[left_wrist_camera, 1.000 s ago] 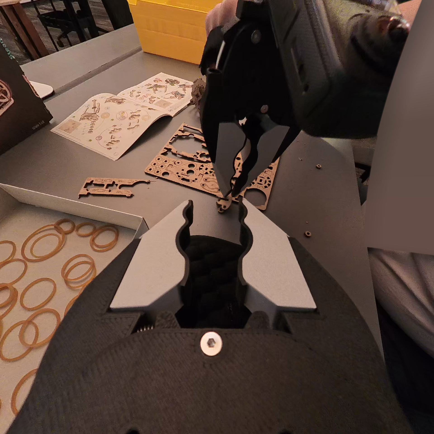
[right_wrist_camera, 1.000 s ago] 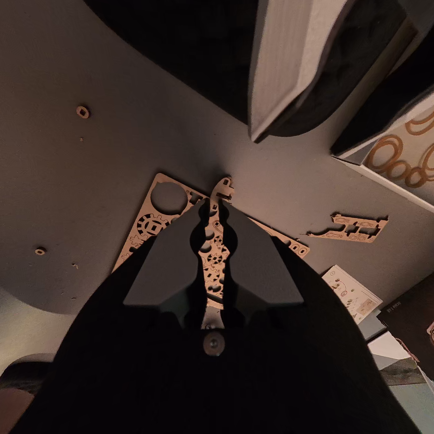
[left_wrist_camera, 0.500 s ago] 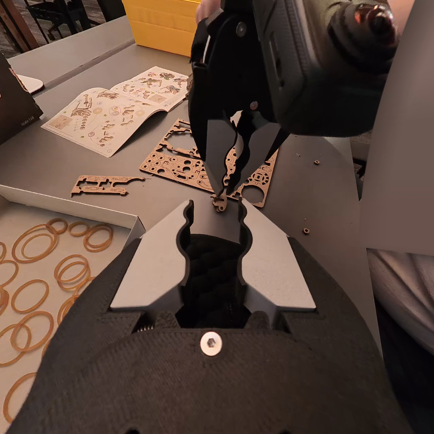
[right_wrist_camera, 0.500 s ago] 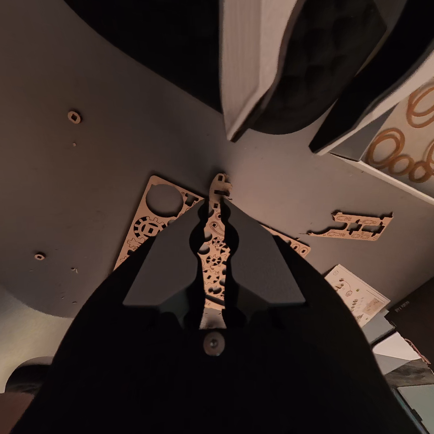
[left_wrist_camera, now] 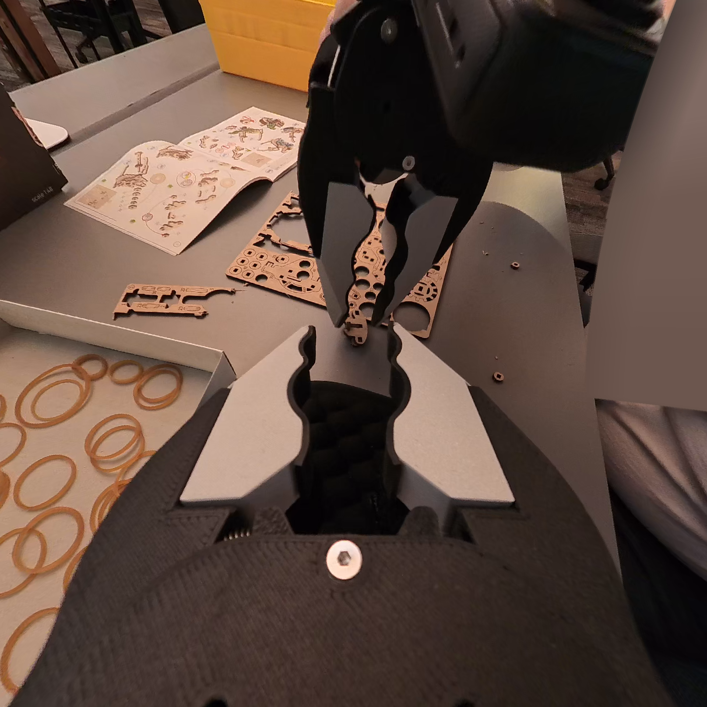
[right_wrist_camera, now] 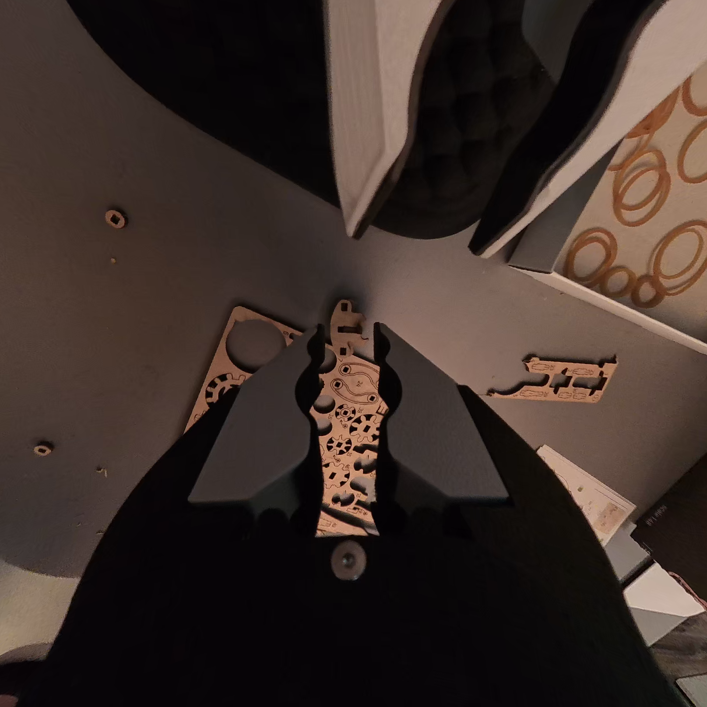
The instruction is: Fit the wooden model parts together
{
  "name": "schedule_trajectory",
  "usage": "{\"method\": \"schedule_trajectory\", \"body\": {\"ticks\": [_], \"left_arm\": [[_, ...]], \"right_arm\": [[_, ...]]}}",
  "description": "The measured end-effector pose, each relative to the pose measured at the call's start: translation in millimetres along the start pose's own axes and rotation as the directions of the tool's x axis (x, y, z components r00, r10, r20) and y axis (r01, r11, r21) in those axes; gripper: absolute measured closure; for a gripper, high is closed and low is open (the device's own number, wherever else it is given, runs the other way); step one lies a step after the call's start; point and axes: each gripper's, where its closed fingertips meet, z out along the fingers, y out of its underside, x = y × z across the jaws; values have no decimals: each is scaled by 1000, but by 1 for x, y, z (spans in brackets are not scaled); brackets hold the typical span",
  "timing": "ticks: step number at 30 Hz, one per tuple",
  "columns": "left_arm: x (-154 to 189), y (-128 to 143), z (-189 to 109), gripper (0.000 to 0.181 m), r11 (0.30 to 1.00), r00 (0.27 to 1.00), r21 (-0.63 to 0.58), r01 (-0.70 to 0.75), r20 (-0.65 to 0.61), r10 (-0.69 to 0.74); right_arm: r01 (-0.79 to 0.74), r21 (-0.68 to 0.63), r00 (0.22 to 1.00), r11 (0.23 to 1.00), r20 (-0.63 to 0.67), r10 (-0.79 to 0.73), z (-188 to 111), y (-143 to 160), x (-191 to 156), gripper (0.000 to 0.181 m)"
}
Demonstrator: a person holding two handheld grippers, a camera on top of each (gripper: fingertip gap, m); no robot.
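A small notched wooden part (right_wrist_camera: 346,329) lies between the tips of my right gripper (right_wrist_camera: 348,329), whose jaws stand apart with a gap on each side of the part. In the left wrist view the right gripper (left_wrist_camera: 357,323) points down at the same part (left_wrist_camera: 355,333). My left gripper (left_wrist_camera: 352,333) is open and empty, its tips just short of the part; it also shows in the right wrist view (right_wrist_camera: 415,241). A laser-cut wooden sheet (left_wrist_camera: 267,267) lies flat behind the part and shows under the right gripper (right_wrist_camera: 344,421).
A smaller wooden offcut (left_wrist_camera: 164,302) lies left of the sheet. An open instruction booklet (left_wrist_camera: 183,180) and a yellow box (left_wrist_camera: 260,38) lie farther back. A white tray (left_wrist_camera: 114,336) with several rubber bands (left_wrist_camera: 53,398) is at the left. Tiny wooden rings (left_wrist_camera: 497,377) dot the right. Left tips to right tips: about 7 cm.
My right gripper was shut on the small wooden part and has opened; the part now sits loose between its tips. My left gripper has stayed open, close in front of it.
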Motion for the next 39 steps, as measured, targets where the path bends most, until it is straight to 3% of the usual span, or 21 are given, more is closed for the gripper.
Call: {"method": "schedule_trajectory", "body": {"ticks": [1, 21, 28, 31, 34, 37, 39], "left_arm": [[0, 0, 0, 145, 1000, 1000, -1, 1, -1, -1], [1, 3, 2, 146, 1000, 1000, -13, 7, -12, -8], [-2, 0, -2, 145, 999, 999, 15, 33, -12, -33], [-5, -3, -5, 145, 999, 999, 34, 41, -2, -41], [-8, -5, -8, 145, 998, 999, 49, 47, 10, -47], [-13, -8, -13, 145, 997, 998, 67, 50, 33, -52], [-17, -12, -18, 145, 994, 997, 91, 58, 53, -62]], "right_arm": [[-1, -2, 1000, 1000, 8, 1, 1, 0, -1, 157], [-12, 2, 1000, 1000, 4, 12, 7, 4, -1, 166], [-79, 137, 997, 988, -14, 81, -2, 0, -1, 155], [-165, 286, 985, 944, -5, 174, -22, 4, 1, 155], [-353, 407, 930, 843, 51, 365, -42, 16, 8, 153], [-551, 399, 832, 733, 198, 518, -53, 4, -1, 144], [-600, 363, 800, 713, 265, 538, -63, -23, -15, 146]]}}
